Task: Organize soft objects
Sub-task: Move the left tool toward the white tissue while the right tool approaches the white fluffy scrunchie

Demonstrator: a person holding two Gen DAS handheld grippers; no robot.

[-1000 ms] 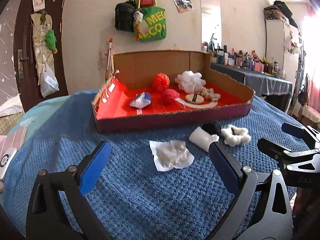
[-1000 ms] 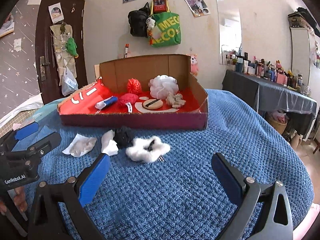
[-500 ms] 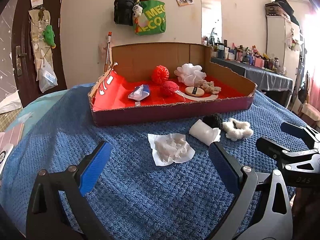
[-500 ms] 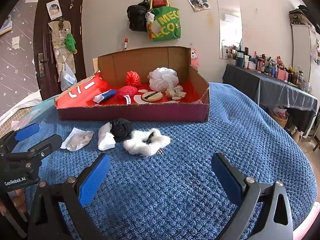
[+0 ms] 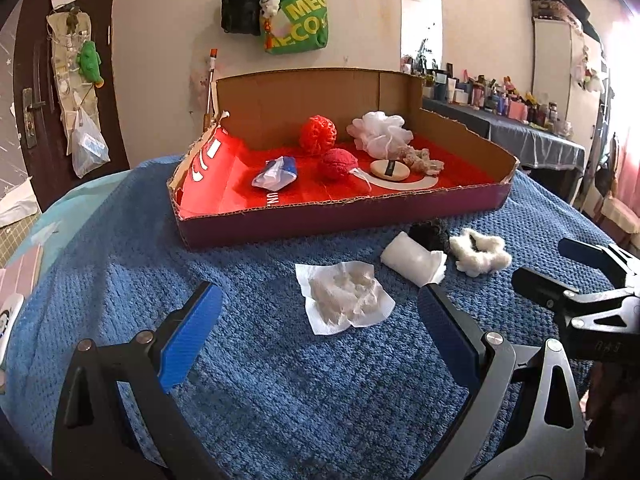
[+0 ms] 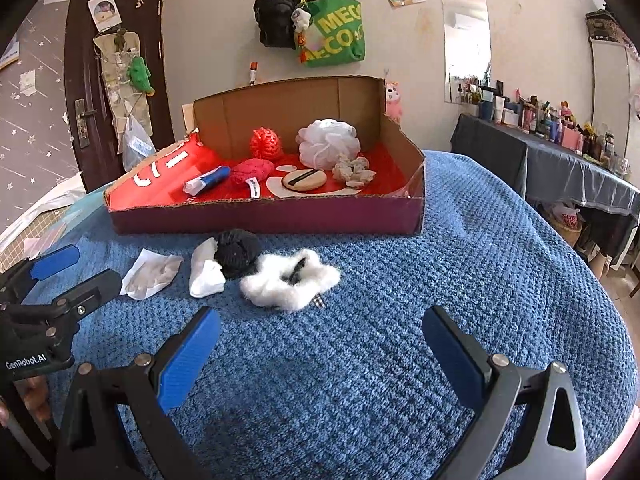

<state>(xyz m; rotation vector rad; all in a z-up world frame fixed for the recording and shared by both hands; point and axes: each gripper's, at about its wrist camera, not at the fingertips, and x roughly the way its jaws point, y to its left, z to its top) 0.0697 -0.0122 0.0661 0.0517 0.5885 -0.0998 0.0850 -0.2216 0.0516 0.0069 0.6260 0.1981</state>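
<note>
A cardboard box (image 5: 340, 216) with a red lining is sitting on the blue blanket (image 5: 280, 380), its far walls standing taller than its low front wall. Lying inside it are a red mesh ball (image 5: 318, 134), a white bath pouf (image 5: 380, 132), a darker red knitted ball (image 5: 337, 164), a round beige puff (image 5: 389, 169) with a black strap, a pale crumpled lump (image 5: 424, 159) and a blue-and-white packet (image 5: 277, 173). White letters "UN" are showing on the lining by the front wall.

Waiting on the blanket just in front of the box are four loose things: a white tissue (image 5: 344, 298), a white roll (image 5: 414, 258), a black ball (image 5: 430, 232) touching the roll, and a white fluffy scrunchie (image 5: 480, 252) just beside them.

The left gripper (image 5: 318, 320) is hovering wide open above the blanket near the tissue, holding nothing. The right gripper (image 6: 320, 340) is likewise gaping wide and empty, near the scrunchie (image 6: 290, 280). "GenRobot.AI" is reading on the left gripper's body in the right view. A green bag (image 6: 336, 32) on the wall is showing "MEG" and "ECO".
</note>
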